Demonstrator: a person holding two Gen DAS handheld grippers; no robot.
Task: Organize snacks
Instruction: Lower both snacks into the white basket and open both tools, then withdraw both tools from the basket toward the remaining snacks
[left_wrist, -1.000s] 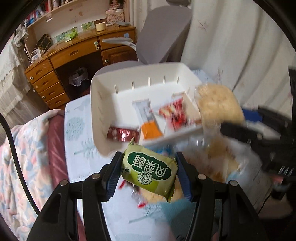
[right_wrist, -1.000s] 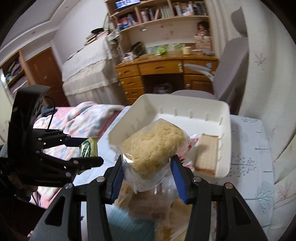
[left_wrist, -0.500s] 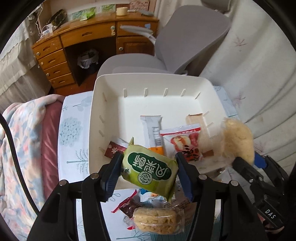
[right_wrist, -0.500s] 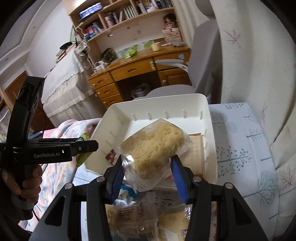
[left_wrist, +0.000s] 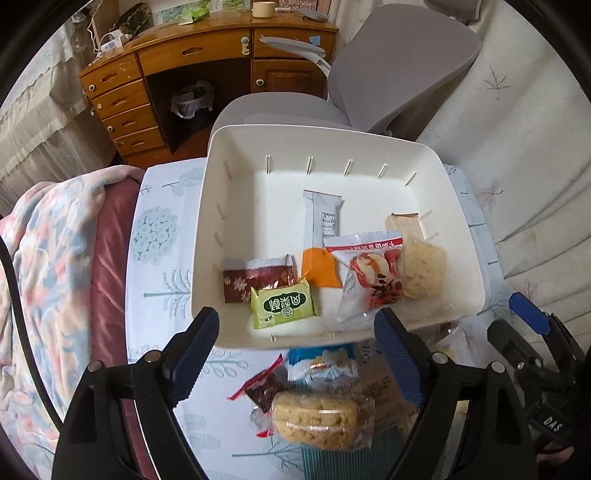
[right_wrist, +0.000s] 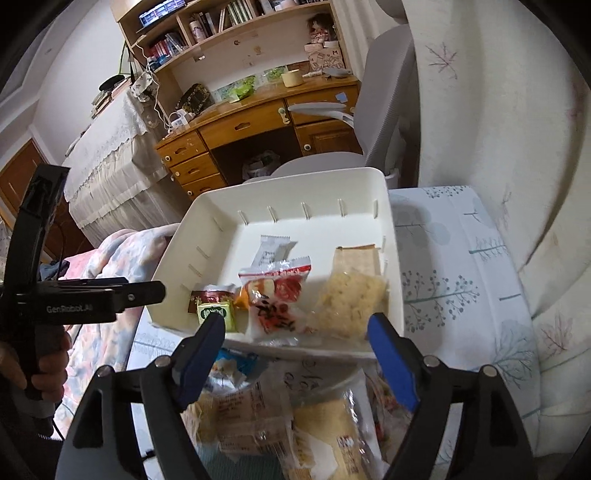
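Your left gripper and right gripper have just spread their fingers, gripping nothing; the green packet and noodle bag lie in the tray's near end.

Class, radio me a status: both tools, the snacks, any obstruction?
Left tool and right tool just opened, both empty. Green packet and crumbly bag in white bin. More snacks on table, nothing blocking.

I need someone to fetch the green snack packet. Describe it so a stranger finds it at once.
Look in the white bin on the tree-print tablecloth. At its near left corner lies the green packet, overlapping a dark red wrapper. It is the only green item there, small and squarish, with white characters in a dark green oval.
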